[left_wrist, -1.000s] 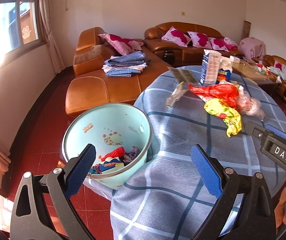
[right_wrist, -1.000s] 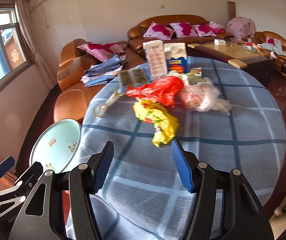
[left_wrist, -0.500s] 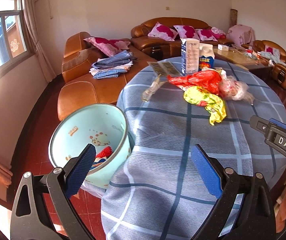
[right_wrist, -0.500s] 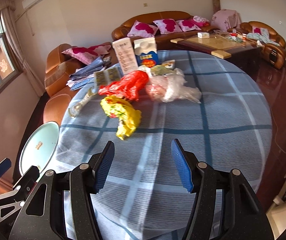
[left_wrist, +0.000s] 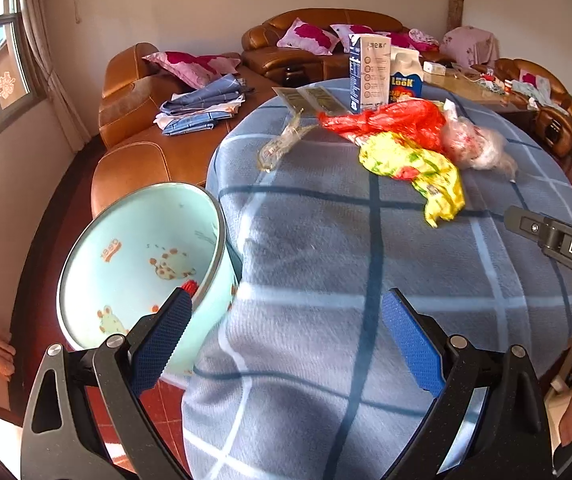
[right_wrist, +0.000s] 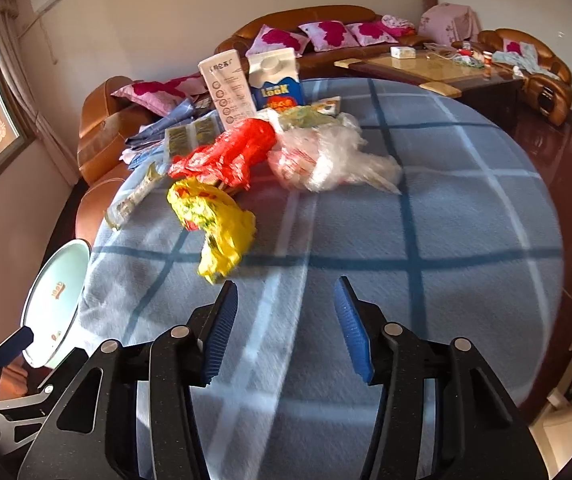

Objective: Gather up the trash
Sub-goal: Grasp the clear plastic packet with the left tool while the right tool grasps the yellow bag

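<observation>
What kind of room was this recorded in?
Most likely a home living room: brown leather sofas with pink floral cushions, a coffee table, and a round table under a blue checked cloth strewn with wrappers.

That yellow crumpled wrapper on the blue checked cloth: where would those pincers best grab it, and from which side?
Probably the narrow tail of the yellow wrapper that trails toward the right gripper, approached from the near table edge, angled downward. That end is bunched thin enough for the open jaws and lies clear of the red plastic bag touching its far end.
</observation>
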`<state>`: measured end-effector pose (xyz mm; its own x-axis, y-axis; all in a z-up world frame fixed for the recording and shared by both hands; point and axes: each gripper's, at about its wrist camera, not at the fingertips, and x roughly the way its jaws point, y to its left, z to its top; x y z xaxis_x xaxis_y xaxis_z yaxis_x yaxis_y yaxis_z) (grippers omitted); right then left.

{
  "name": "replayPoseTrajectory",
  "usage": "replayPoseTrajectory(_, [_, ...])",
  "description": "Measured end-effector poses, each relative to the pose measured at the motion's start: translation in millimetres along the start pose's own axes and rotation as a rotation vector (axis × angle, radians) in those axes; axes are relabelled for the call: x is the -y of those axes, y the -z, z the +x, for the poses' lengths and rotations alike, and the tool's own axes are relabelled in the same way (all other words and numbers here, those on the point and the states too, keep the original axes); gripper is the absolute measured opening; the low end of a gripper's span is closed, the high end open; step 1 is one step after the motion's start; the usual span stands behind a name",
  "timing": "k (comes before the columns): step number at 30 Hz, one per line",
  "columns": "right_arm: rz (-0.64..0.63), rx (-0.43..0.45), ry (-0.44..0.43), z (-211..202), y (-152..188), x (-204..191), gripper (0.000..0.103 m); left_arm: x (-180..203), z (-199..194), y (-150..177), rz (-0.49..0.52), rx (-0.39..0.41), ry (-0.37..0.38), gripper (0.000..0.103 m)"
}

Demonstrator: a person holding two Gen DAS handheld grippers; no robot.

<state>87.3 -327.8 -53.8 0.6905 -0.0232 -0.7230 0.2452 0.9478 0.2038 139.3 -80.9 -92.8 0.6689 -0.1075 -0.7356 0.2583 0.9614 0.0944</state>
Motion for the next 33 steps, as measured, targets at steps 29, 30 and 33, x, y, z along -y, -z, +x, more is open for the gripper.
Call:
replayPoseTrajectory(29, [-0.121,-0.114,-0.179,55,-40,-27,0.027,-14,142,-113,0.034,-0.052,0.068,0.026])
replayPoseTrajectory(30, [-0.11,-0.105,-0.181,50,-39,-26,0.027,-16,139,-112,0.02,-0.049,0.085,0.02])
replayPoseTrajectory(33, [-0.092,-0.071,-0.175,36,-35,-24,0.027,-22,128,-108,-0.03,-0.045,0.138,0.016])
